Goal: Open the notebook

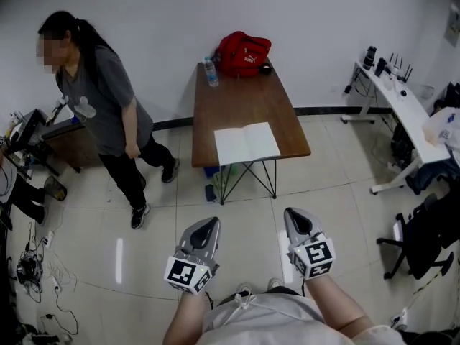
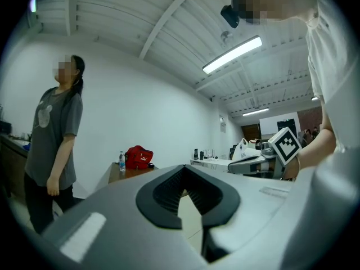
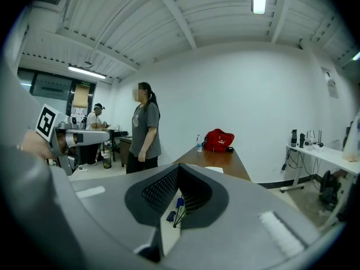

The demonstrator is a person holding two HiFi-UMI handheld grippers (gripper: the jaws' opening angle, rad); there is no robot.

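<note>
A white notebook lies open, pages up, at the near end of the brown table. From the right gripper view the notebook shows only as a thin pale strip on the table top. Both grippers hang low in front of my body, well short of the table. My left gripper has its jaws together and holds nothing. My right gripper is shut too and is empty. The left gripper and the right gripper each point toward the table.
A red bag and a water bottle sit at the table's far end. A person stands left of the table. A white desk and a black chair are on the right; cables lie at the left.
</note>
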